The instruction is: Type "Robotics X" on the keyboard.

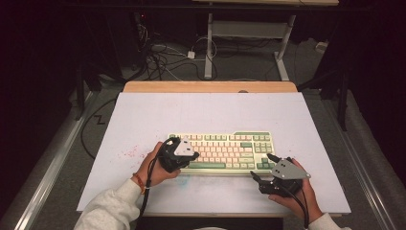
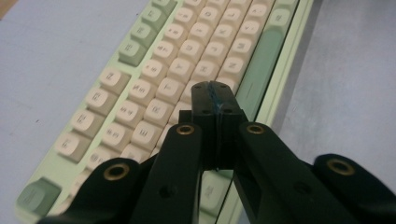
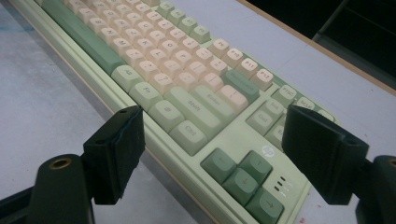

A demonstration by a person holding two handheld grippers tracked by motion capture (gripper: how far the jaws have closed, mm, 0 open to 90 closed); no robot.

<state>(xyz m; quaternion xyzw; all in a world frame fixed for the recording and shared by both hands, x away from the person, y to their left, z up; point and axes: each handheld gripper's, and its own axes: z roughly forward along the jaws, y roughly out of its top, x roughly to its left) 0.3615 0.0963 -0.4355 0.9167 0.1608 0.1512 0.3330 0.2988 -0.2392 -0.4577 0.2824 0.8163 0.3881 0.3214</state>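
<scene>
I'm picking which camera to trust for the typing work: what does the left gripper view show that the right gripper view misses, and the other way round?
Left gripper view: the left gripper with jaws shut, tips over the letter keys beside the spacebar. Right gripper view: the right gripper with jaws wide open, framing the arrow keys and Shift at the keyboard's corner. Both show the green keyboard on the pale table.
</scene>
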